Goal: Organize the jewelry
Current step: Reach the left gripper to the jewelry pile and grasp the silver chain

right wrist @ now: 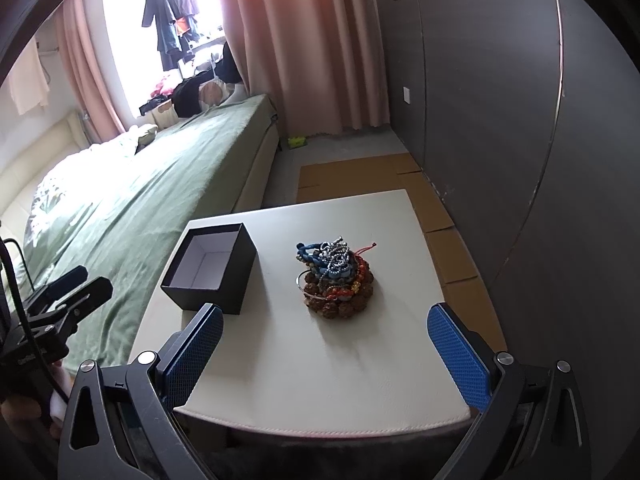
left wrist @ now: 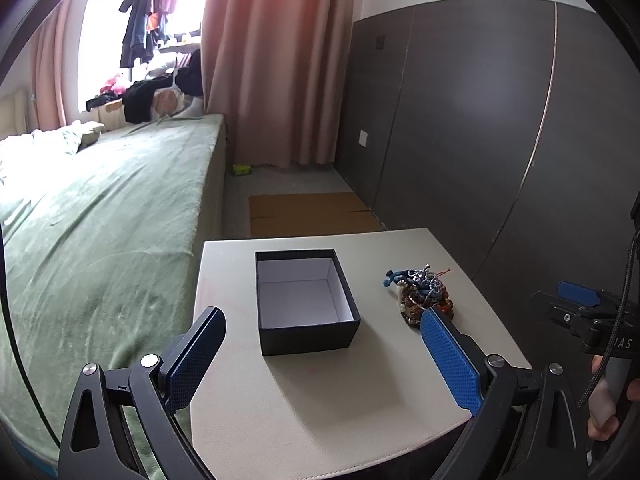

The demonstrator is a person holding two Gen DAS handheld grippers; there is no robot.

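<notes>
Two tools, left (left wrist: 322, 322) and right (right wrist: 324, 320), both spread wide, level above table (right wrist: 360, 360), nothing gripped.

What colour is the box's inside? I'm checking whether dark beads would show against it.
White inside, black outside; the box shows this best in the left wrist view.

Tangled heap of bracelets (right wrist: 335, 276), individual strands too intertwined to count, its near edge hidden behind a blue finger pad (left wrist: 450, 360) in the left wrist view. Right gripper (left wrist: 588, 304) cut off at the frame edge there, jaw state unreadable.
</notes>
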